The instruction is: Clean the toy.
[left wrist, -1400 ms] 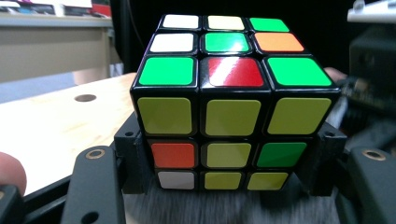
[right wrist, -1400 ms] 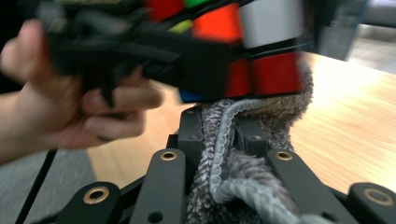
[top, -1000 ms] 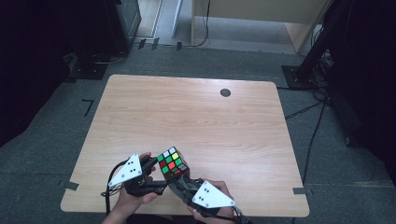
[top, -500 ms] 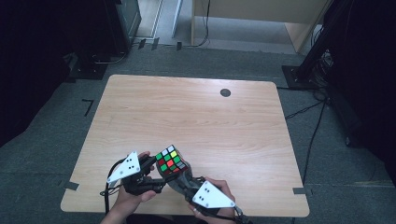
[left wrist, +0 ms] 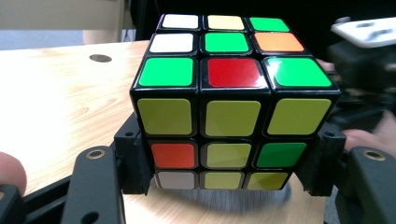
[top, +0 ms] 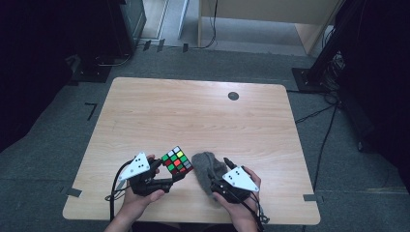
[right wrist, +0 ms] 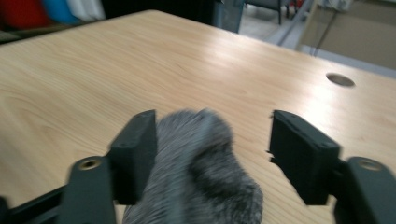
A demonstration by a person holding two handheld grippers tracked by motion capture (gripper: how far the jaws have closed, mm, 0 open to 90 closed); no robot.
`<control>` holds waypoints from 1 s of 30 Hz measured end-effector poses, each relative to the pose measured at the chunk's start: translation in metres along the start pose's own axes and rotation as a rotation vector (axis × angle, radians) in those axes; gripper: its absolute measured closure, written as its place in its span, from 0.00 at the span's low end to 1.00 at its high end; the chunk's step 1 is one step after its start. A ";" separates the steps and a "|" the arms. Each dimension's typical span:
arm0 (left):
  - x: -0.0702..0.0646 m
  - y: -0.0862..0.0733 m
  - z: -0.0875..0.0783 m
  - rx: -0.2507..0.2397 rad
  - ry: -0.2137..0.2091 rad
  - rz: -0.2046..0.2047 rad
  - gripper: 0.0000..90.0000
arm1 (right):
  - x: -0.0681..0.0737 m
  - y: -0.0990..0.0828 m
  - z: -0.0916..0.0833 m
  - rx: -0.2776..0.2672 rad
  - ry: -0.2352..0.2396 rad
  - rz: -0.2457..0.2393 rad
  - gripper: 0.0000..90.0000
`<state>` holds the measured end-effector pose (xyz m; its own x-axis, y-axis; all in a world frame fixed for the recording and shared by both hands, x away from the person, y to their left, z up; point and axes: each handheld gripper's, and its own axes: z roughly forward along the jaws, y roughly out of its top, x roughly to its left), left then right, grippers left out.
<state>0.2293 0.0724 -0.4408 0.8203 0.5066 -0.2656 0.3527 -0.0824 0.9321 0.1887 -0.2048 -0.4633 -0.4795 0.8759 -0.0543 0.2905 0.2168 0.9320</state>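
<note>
Near the front edge of the tabletop (top: 193,111), the puzzle cube (top: 177,161) sits just above the wood, clamped between the jaws of the left gripper (top: 170,180). Its top is a mix of green, red, white, yellow and orange squares. Just beside it is a fuzzy grey cloth (top: 207,169). A second ago the cloth was pressed up against the cube. Now the right gripper (top: 215,182) has pulled it a little away, and its jaws have just been opening. The cloth lies between them, touching one jaw, with a gap to the other. The wiping looks done for now, and the cloth seems about to be dropped.
</note>
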 end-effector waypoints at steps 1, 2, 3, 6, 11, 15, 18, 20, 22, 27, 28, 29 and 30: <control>-0.001 0.001 0.001 -0.002 0.003 -0.007 0.38 | 0.004 0.002 -0.003 -0.017 0.015 -0.011 0.33; -0.001 0.002 0.001 -0.003 0.006 -0.003 0.38 | 0.007 0.003 -0.005 -0.033 0.028 -0.022 0.31; -0.003 0.003 0.002 0.000 0.009 0.007 0.38 | 0.011 0.004 -0.006 -0.042 0.032 -0.031 0.29; -0.007 0.004 0.003 0.007 0.014 0.032 0.38 | 0.017 0.007 -0.008 -0.070 0.040 -0.040 0.24; -0.006 0.008 0.001 -0.002 0.024 0.016 0.38 | 0.029 0.012 -0.011 -0.067 -0.104 -0.102 0.16; -0.004 0.011 -0.002 -0.008 0.036 0.001 0.38 | 0.028 0.019 -0.018 -0.106 -0.103 -0.090 0.17; -0.004 0.011 -0.003 -0.015 0.031 -0.017 0.38 | 0.031 0.021 -0.018 -0.125 -0.018 -0.075 0.18; -0.005 0.011 -0.002 -0.021 0.010 -0.039 0.38 | 0.038 0.020 -0.013 -0.108 0.051 -0.087 0.17; -0.008 0.011 0.001 -0.017 -0.007 -0.047 0.38 | 0.045 0.019 -0.008 -0.097 0.109 -0.122 0.16; -0.021 0.007 0.010 0.013 -0.043 -0.034 0.38 | 0.053 0.016 -0.004 -0.113 0.118 -0.119 0.16; -0.023 0.006 0.012 0.016 -0.051 -0.041 0.38 | 0.054 0.016 -0.005 -0.122 0.118 -0.122 0.16; -0.024 0.006 0.013 0.016 -0.062 -0.049 0.38 | 0.055 0.015 -0.005 -0.129 0.120 -0.124 0.18; -0.025 0.006 0.014 0.010 -0.067 -0.057 0.38 | 0.056 0.015 -0.006 -0.140 0.127 -0.132 0.22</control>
<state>0.2167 0.0471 -0.4321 0.8269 0.4518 -0.3348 0.4042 -0.0636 0.9125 0.1609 -0.1554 -0.4502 -0.6085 0.7808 -0.1416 0.1047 0.2559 0.9610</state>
